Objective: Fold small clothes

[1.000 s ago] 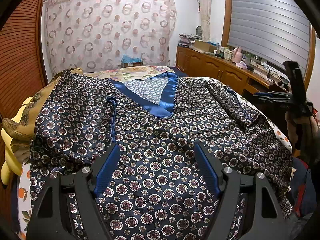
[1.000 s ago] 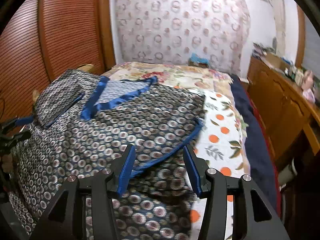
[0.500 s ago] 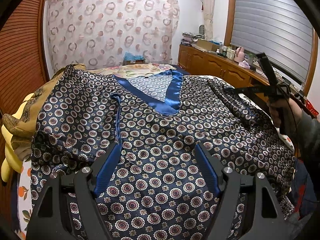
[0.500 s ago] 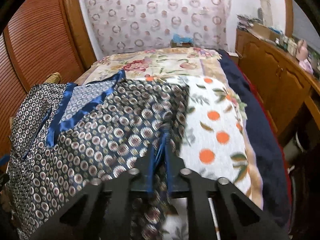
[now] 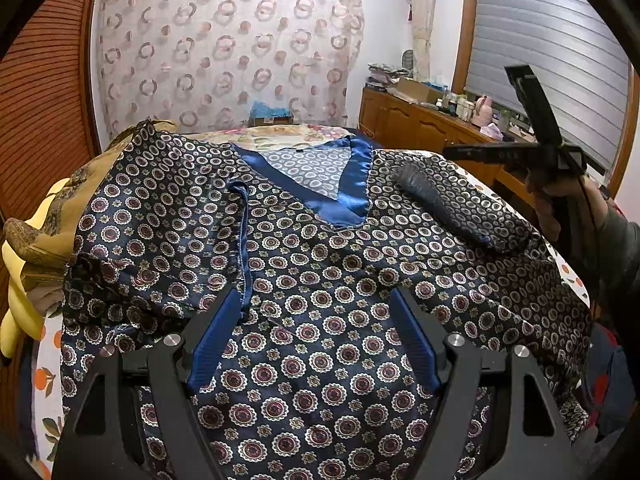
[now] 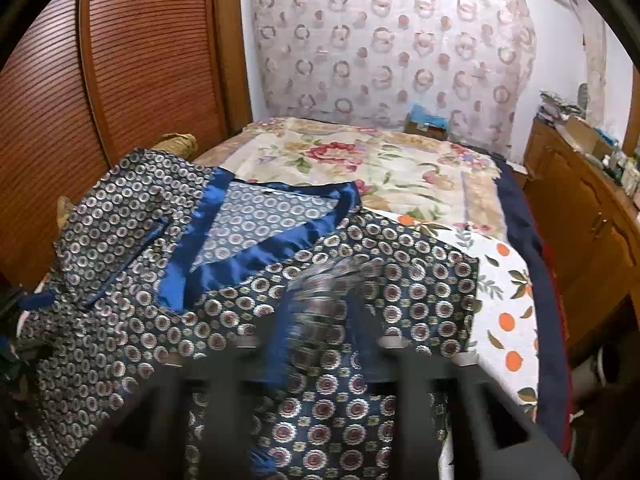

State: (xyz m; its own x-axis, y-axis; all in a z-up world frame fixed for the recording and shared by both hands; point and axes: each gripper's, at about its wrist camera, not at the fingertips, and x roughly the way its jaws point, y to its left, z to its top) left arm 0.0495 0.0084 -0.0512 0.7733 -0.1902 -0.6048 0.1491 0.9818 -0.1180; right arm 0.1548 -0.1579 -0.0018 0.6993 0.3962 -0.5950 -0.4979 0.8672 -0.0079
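Observation:
A dark navy satin top (image 5: 320,264) with a round medallion print and a bright blue V-neck trim (image 5: 348,184) lies spread front-up on the bed; it also shows in the right wrist view (image 6: 400,292). My left gripper (image 5: 312,340) is open and empty, low over the lower front of the top. In the left wrist view my right gripper (image 5: 516,156) is lifted at the right, above the folded-in right sleeve (image 5: 460,208). In the right wrist view my right gripper (image 6: 320,344) is motion-blurred with the sleeve fabric over it; its jaws are not readable.
The bed has a floral and orange-print cover (image 6: 508,280). A wooden slatted wardrobe (image 6: 120,80) stands on the left. A wooden cabinet (image 5: 424,128) with clutter runs along the right. A patterned curtain (image 5: 224,52) hangs behind. Yellow and brown cloth (image 5: 24,256) lies at the bed's left edge.
My right gripper closed on the right sleeve edge, then carried it up and inward over the top; the sleeve now lies folded in. My left gripper stayed open and nearly still.

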